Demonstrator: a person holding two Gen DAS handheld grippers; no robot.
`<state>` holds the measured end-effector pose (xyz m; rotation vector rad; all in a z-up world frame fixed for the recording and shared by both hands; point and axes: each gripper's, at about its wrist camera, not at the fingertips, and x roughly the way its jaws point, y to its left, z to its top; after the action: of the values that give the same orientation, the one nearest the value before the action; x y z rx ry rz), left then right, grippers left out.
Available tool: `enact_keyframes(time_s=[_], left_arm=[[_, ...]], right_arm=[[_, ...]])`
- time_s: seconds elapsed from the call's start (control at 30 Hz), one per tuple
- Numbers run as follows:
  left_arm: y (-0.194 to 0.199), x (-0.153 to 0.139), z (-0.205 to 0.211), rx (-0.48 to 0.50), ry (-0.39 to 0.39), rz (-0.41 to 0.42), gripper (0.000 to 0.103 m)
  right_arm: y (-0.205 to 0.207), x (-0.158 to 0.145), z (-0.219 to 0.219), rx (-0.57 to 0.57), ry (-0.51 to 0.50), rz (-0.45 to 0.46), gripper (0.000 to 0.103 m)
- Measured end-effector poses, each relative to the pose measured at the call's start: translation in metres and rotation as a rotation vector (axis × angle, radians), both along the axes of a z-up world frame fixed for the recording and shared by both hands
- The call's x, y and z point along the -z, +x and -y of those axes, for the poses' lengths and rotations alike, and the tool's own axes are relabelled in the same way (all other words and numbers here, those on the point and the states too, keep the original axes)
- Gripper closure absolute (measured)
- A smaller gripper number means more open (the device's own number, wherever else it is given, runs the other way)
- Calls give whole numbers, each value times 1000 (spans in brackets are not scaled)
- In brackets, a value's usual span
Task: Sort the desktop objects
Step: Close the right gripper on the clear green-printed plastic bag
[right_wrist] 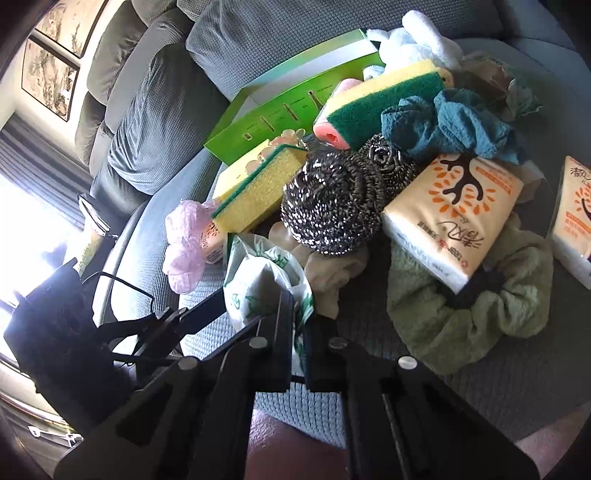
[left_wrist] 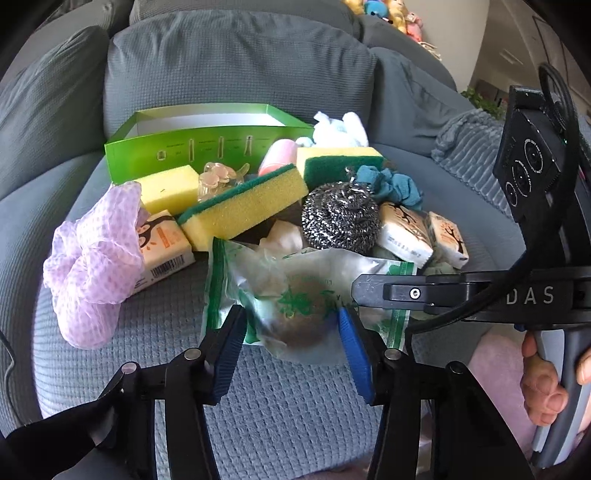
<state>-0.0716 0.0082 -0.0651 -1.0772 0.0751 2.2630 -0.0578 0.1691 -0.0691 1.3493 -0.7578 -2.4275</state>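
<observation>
the sorting looks barely begun. the open green cardboard box (left_wrist: pixel 207 147), in the upper middle of the left wrist view, shows only its white inside and no item in the part that can be seen, while the whole heap lies in front of it: yellow sponges with green scouring faces (left_wrist: pixel 243 206), a shiny steel wool scourer (left_wrist: pixel 340 218), orange-printed tissue packs (right_wrist: pixel 454 210), a teal cloth (right_wrist: pixel 450 122), a pale green towel (right_wrist: pixel 476 306), a lilac dotted cloth (left_wrist: pixel 96 258) at the left, a pink foam roller (right_wrist: pixel 332 129) and white cloths (left_wrist: pixel 340 129) at the back.

both tools are on one thing, the clear plastic bag with green print and a brownish round pad inside (left_wrist: pixel 295 306), low in the middle of the left wrist view. the left gripper (left_wrist: pixel 291 325) has its blue pads against the bag's two sides, so it is grasping the bag. the right gripper (right_wrist: pixel 299 321) is clenched on an edge of the same bag, seen pinched between its black fingers at lower centre of the right wrist view. as a judgement, this bag is the first item to go and everything else is left.

the surface is a grey textured sofa seat (left_wrist: pixel 280 406) with grey cushions behind. framed landscape pictures (right_wrist: pixel 55 55) hang at the upper left of the right wrist view, above a bright window; soft toys (left_wrist: pixel 391 14) sit at the top of the left wrist view.
</observation>
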Motion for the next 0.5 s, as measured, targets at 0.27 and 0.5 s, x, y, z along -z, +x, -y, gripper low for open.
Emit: enact_keyframes(time_s=[0.27, 0.5], left_arm=[[2, -2, -4, 3, 2, -6, 52], [7, -1, -6, 6, -22, -17, 52]], right_arm=[[6, -4, -2, -19, 9, -28, 99], [9, -8, 3, -32, 101, -10, 96]])
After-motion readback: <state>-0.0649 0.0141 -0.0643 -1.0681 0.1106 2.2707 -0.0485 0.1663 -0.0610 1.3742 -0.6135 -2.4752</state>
